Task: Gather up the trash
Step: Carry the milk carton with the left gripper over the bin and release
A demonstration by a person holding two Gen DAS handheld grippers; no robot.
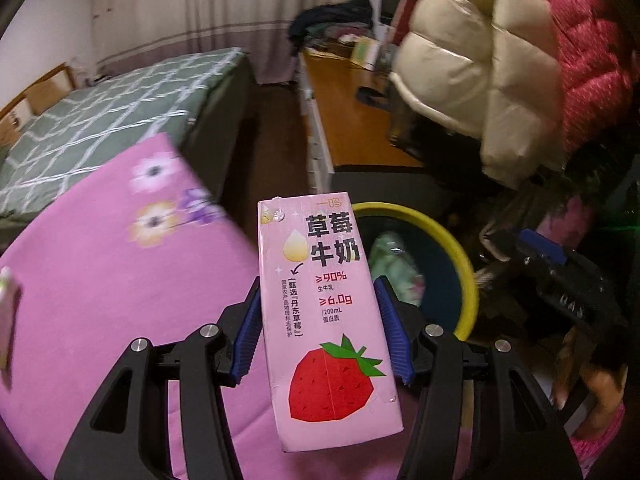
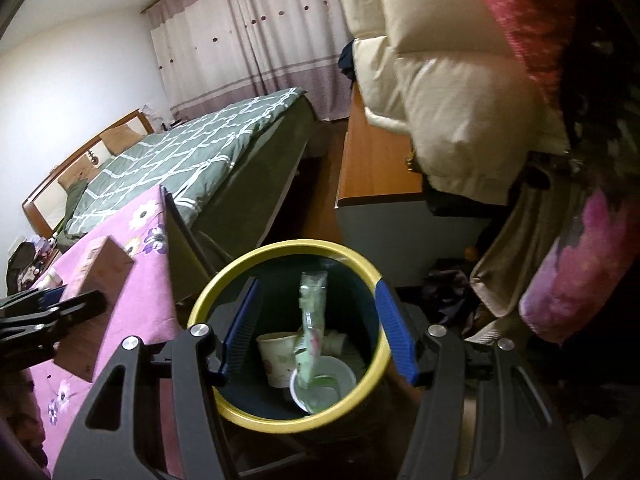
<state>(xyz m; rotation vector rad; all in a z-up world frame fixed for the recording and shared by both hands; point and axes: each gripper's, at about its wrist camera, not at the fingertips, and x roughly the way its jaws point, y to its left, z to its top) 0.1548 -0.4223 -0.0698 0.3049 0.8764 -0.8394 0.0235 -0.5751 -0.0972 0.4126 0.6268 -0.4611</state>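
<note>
Milk carton [image 1: 326,312] first: a pink strawberry one, clamped upright between the left tongs [image 1: 320,320] above the pink flowered counter [image 1: 100,280], its top leaning toward the yellow-rimmed bin [image 1: 456,248], probably so it can be carried across and dropped in. Further right, the right tongs [image 2: 318,332] hang directly over the bin [image 2: 224,280], pointing down into it, spread apart and holding nothing. A green wrapper [image 2: 312,320] and paper cups [image 2: 276,356] already lie inside.
</note>
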